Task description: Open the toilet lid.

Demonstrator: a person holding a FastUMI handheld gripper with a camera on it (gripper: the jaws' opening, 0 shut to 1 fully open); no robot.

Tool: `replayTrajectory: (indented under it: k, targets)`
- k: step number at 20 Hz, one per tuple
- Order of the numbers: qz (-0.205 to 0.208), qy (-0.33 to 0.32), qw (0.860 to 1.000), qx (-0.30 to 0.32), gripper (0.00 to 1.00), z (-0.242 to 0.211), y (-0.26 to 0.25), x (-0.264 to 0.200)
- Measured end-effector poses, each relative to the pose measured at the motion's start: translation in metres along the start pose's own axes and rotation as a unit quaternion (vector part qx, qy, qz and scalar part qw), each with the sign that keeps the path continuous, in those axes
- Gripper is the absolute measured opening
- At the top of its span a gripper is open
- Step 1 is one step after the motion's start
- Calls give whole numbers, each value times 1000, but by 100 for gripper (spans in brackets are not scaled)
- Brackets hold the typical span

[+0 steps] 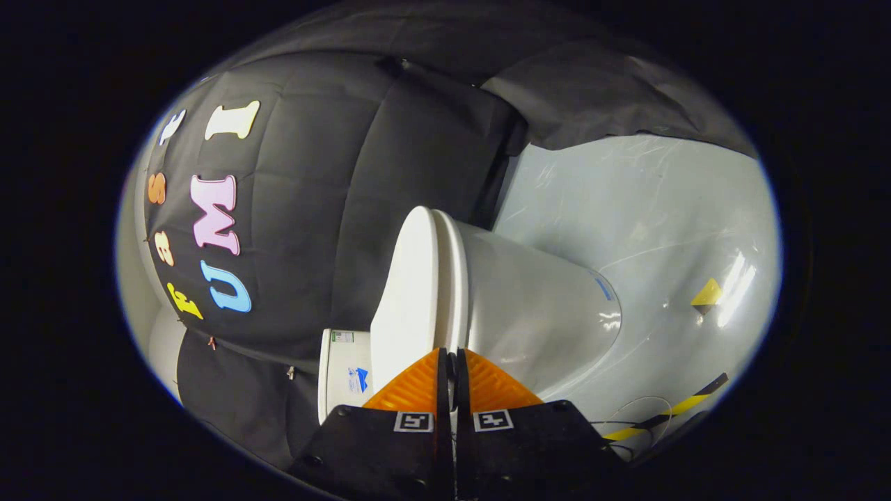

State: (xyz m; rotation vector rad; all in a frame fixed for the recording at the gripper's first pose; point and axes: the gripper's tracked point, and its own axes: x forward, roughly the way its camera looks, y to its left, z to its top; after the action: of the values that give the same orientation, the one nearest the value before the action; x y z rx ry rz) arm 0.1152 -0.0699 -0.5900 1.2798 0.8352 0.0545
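My claw (pixel 450 356) is nearly clenched, its fingers drawn almost together at the rim of the toilet, where the smooth white plastic toilet lid (pixel 411 292) meets the seat. Whether they pinch that edge, I cannot tell. The lid lies flat on the glossy white ceramic toilet bowl (pixel 536 306), just ahead of my fingertips. It looks rigid, light and slick, hinged near the boxy white tank (pixel 341 376). I judge its thin front lip the best hold. The pale grey floor (pixel 661 209) shines beyond.
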Motion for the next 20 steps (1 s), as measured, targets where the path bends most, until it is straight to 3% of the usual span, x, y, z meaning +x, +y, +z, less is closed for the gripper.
replayTrajectory:
  k: [8,20]
  targets:
    - [-38,-8,995,-91,6,5,65,-27]
    - [-43,-44,979,-195,6,-17,189,-61]
